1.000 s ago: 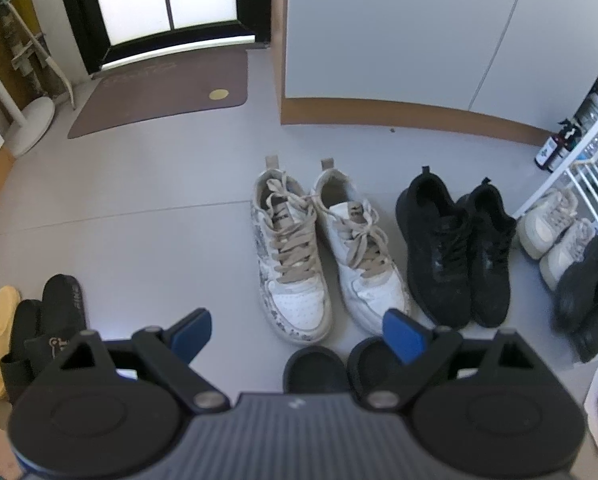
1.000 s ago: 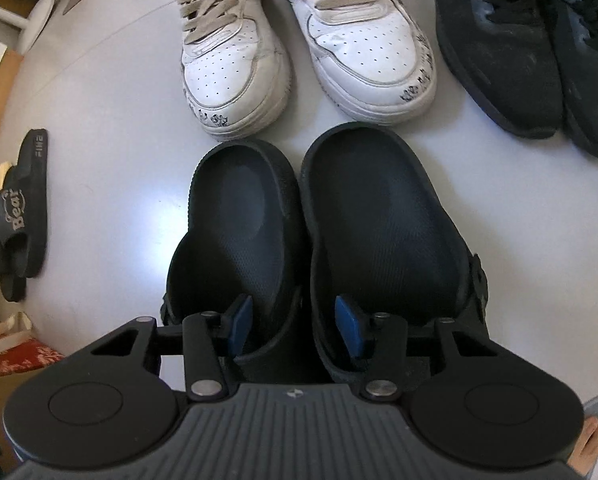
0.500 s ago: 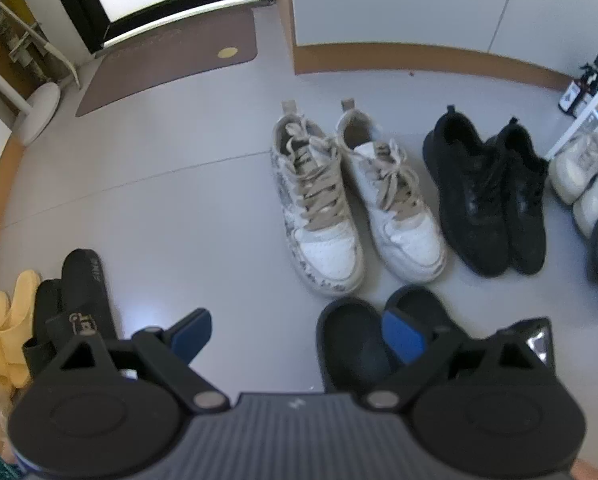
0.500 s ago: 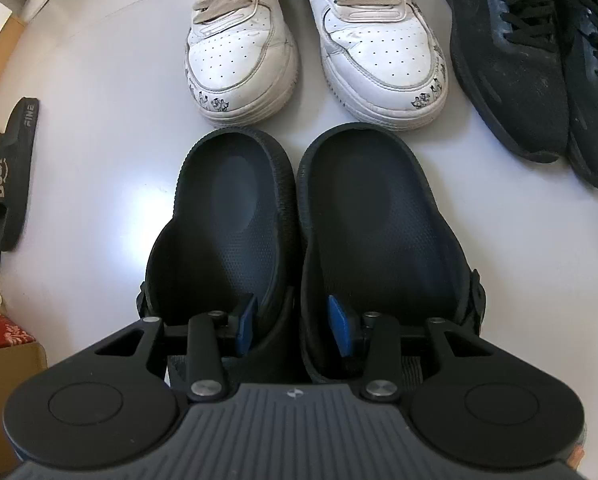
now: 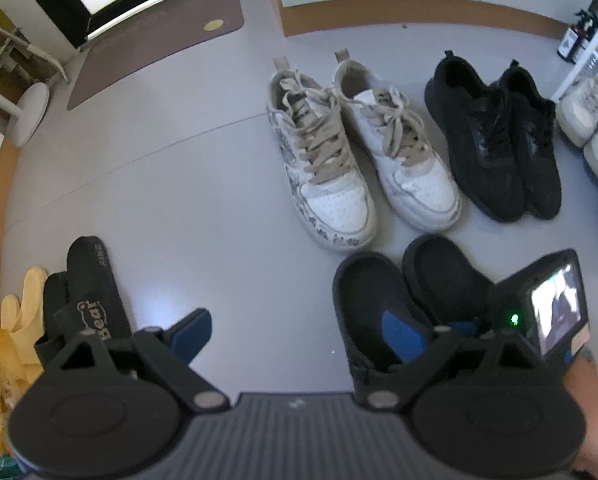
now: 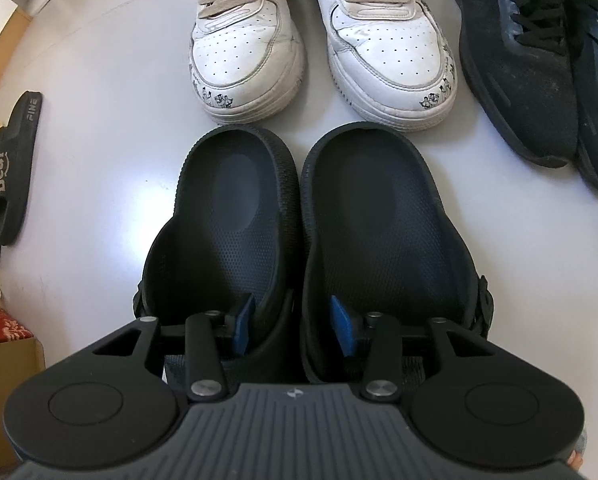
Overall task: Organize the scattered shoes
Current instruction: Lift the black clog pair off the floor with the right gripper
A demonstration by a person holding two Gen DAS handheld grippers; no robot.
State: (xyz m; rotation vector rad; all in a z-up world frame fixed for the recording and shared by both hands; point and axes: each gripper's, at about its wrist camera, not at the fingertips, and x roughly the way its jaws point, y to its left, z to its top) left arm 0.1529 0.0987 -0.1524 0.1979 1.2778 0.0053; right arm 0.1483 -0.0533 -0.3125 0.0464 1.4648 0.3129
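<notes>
White sneakers (image 6: 323,36) and black sneakers (image 6: 539,60) sit paired on the floor. The right hand-held gripper (image 6: 295,322) has just been closing – pinching both clogs' (image 6: 299,232) inner walls; the left hand-held gripper (image 5: 295,332) hangs wide, empty (slippers (image 5: 87,304) remain scattered).

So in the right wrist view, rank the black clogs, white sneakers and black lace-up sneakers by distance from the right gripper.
1. Black rubber clogs: directly at the right gripper, its fingers inside them, closing on their adjoining inner walls.
2. White leather sneakers: just beyond the clogs' heels.
3. Black lace-up sneakers: farthest, upper right.
</notes>
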